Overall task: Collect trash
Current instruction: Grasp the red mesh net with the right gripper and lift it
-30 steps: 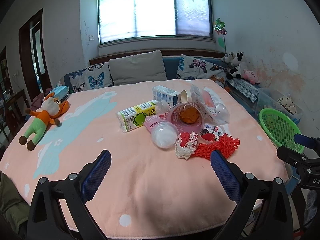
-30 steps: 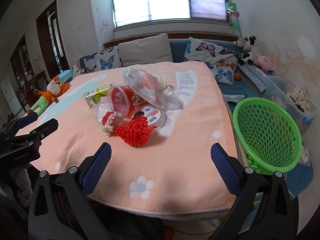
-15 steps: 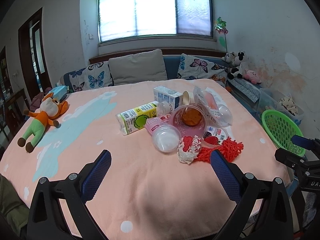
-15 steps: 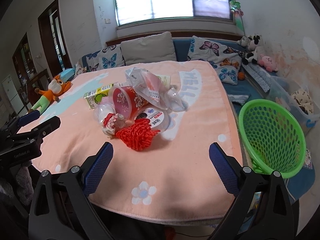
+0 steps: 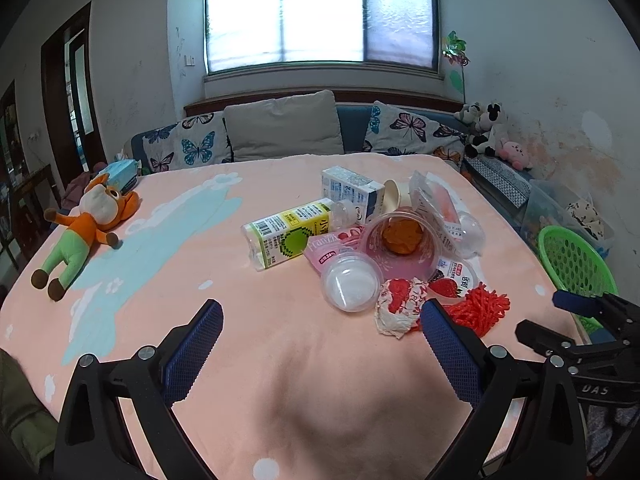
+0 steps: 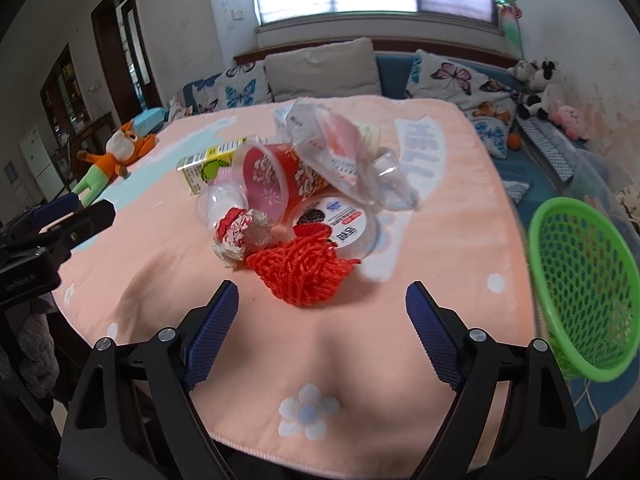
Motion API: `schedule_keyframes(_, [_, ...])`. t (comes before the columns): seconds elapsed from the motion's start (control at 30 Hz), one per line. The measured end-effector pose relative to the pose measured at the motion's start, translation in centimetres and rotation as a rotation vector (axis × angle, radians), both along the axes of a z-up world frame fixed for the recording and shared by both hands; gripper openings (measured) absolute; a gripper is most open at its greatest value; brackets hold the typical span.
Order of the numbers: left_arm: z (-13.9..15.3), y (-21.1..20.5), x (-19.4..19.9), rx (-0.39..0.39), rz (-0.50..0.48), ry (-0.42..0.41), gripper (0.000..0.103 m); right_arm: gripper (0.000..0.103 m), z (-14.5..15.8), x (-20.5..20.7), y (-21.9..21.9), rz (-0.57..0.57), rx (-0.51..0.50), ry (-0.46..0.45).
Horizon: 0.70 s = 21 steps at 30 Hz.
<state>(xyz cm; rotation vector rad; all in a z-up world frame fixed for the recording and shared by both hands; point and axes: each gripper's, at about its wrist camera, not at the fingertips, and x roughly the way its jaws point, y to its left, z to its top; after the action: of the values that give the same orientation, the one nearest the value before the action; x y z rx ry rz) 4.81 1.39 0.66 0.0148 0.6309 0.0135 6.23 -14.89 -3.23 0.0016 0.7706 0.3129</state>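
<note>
A heap of trash lies on the pink blanket: a red foam net (image 6: 302,272), a crumpled red-and-white wrapper (image 6: 238,234), a red cup (image 6: 272,182) on its side, a yoghurt tub (image 6: 340,224), a clear bag (image 6: 320,140) and a yellow-green bottle (image 5: 288,236). My right gripper (image 6: 322,292) hovers just short of the net. Its jaws are closing and its pads touch nothing. My left gripper (image 5: 320,312) is open and empty, short of the clear lid (image 5: 352,286) and the wrapper (image 5: 398,306). A green basket (image 6: 580,280) stands off the table's right edge.
A plush toy (image 5: 84,224) and a tissue box (image 5: 120,170) lie at the far left of the table. A white carton (image 5: 352,192) sits behind the heap. A sofa with butterfly cushions (image 5: 280,128) runs along the far edge.
Both grippers have come closer to the trash heap. The right one dipped toward the red net and its jaws have narrowed. Nothing on the table has shifted.
</note>
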Motion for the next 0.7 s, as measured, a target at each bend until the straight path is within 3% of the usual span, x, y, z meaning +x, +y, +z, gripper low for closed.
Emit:
schedule_keyframes(0.37, [-0.9, 0.8, 1.8, -0.021, 0.001, 0.030, 0.095, 0.073, -3.3, 3.9, 1.8, 0.035, 0.011, 0.074])
schedule_keyframes(0.53, [-1.1, 0.4, 2.8, -0.020, -0.018, 0.040, 0.094, 0.060, -4.4, 4.9, 2.0, 0.040, 0.031, 0.100])
schedule_keyframes(0.7, [-1.2, -0.3, 3.9, -0.039, -0.044, 0.059, 0.085, 0.047, -4.4, 4.5, 1.6, 0.046, 0.037, 0.093])
